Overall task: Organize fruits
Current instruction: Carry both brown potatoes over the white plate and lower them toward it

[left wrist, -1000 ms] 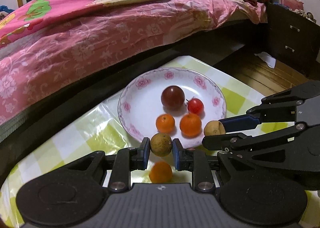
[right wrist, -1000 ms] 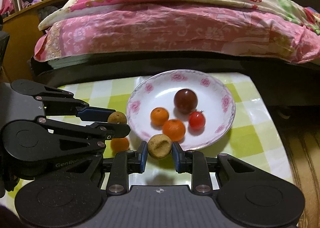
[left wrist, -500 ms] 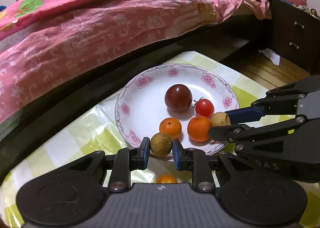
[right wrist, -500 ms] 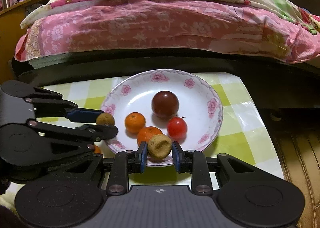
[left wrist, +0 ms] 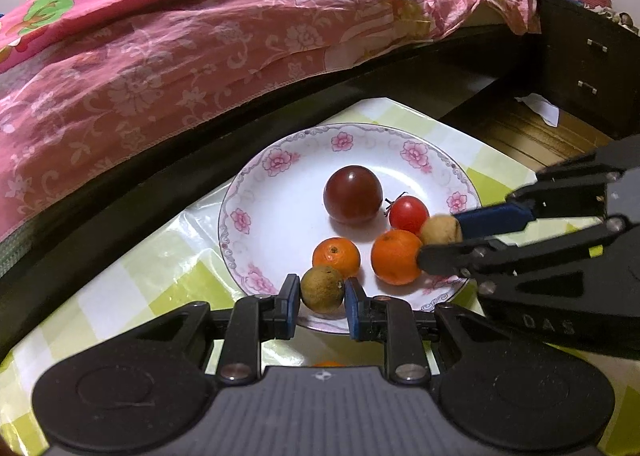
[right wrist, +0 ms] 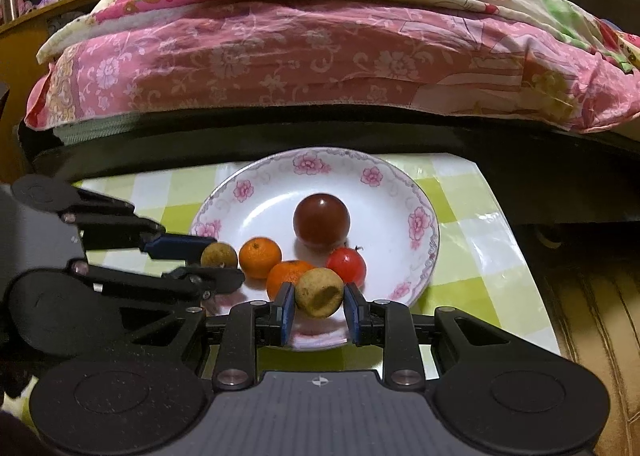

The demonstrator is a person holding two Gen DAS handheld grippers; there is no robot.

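A white plate with pink flowers holds a dark red tomato, a small red tomato and two oranges. My left gripper is shut on a brown-green longan over the plate's near rim; it also shows in the right wrist view. My right gripper is shut on a tan longan, over the plate's near rim; it shows in the left wrist view too.
The plate stands on a small table with a yellow-green checked cloth. A bed with a pink quilt runs close behind. An orange lies on the cloth under my left gripper. A dark dresser stands at right.
Both grippers have moved forward with their longans, from in front of the plate to over its near rim. The orange on the cloth has slipped almost out of the left view.
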